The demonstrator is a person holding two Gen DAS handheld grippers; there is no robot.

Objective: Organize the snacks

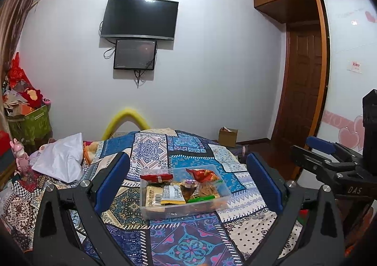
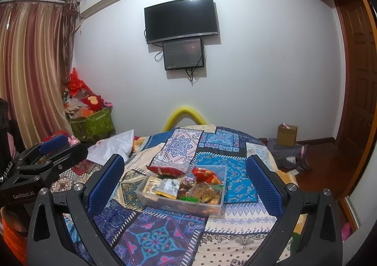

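Note:
A clear plastic box (image 1: 221, 203) full of snack packets sits on the patchwork bedspread (image 1: 188, 237); it also shows in the right wrist view (image 2: 213, 207). A red packet (image 1: 157, 177) rests on its far left rim, and another red packet (image 1: 202, 174) lies at the back. My left gripper (image 1: 188, 186) is open and empty, held above the bed with the box between its fingers in view. My right gripper (image 2: 186, 186) is open and empty, likewise facing the box. Each gripper shows at the edge of the other's view.
A white pillow (image 1: 61, 160) lies at the bed's left. A green bin (image 2: 94, 124) of clutter stands by the curtain. A cardboard box (image 2: 287, 135) and clothes lie on the wooden floor at right. A TV (image 1: 139, 18) hangs on the wall.

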